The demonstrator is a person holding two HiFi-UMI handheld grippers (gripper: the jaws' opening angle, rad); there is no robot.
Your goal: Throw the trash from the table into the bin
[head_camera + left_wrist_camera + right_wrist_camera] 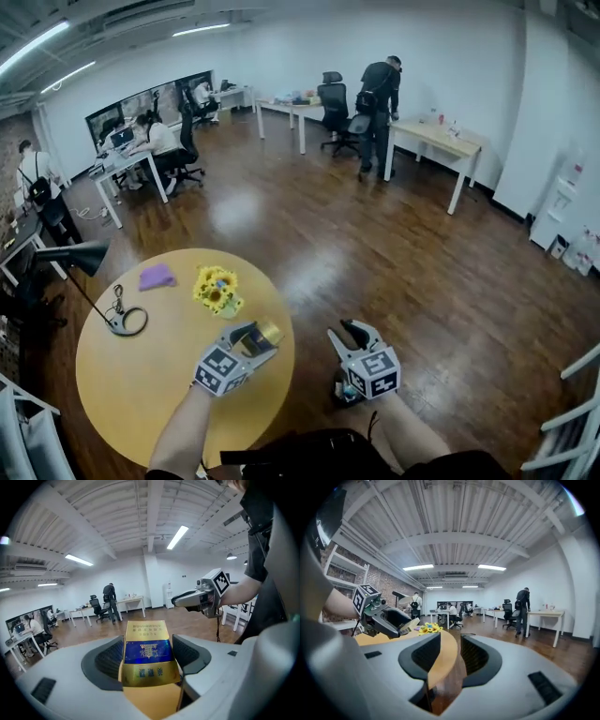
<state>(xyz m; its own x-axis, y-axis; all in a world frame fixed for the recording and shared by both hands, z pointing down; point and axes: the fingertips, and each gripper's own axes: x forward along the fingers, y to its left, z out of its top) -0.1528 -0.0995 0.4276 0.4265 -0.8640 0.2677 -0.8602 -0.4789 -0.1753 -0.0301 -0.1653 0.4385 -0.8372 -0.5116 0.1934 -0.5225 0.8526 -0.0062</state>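
- The gold-and-blue box (pixel 146 652) sits clamped between the jaws of my left gripper (pixel 261 339). Its printed face points up and its far end sticks out past the fingertips.
- In the head view the box is over the near right part of the round yellow table (pixel 131 394), close to its rim.
- The left jaws stand wide, their ribbed pads pressed against the two long sides of the box.
- My right gripper (pixel 352 334) is just to the right of the left one, past the table's edge and over the wooden floor (pixel 394 244).
- Its jaws are a narrow gap apart and hold nothing. Through the gap I see only the table rim and the floor.
- Both grippers point away from me, roughly level.
- Further back on the table, a bunch of yellow sunflowers (pixel 217 289) lies near the middle, with a purple cloth (pixel 157 276) to its left.
- At the table's left edge stands a black desk lamp (pixel 82 257) with a ring-shaped base (pixel 127 322).
- Well beyond, across the room, a person in dark clothes (pixel 380 94) stands at a light wooden desk (pixel 441 141), and others sit at desks by the far left wall.
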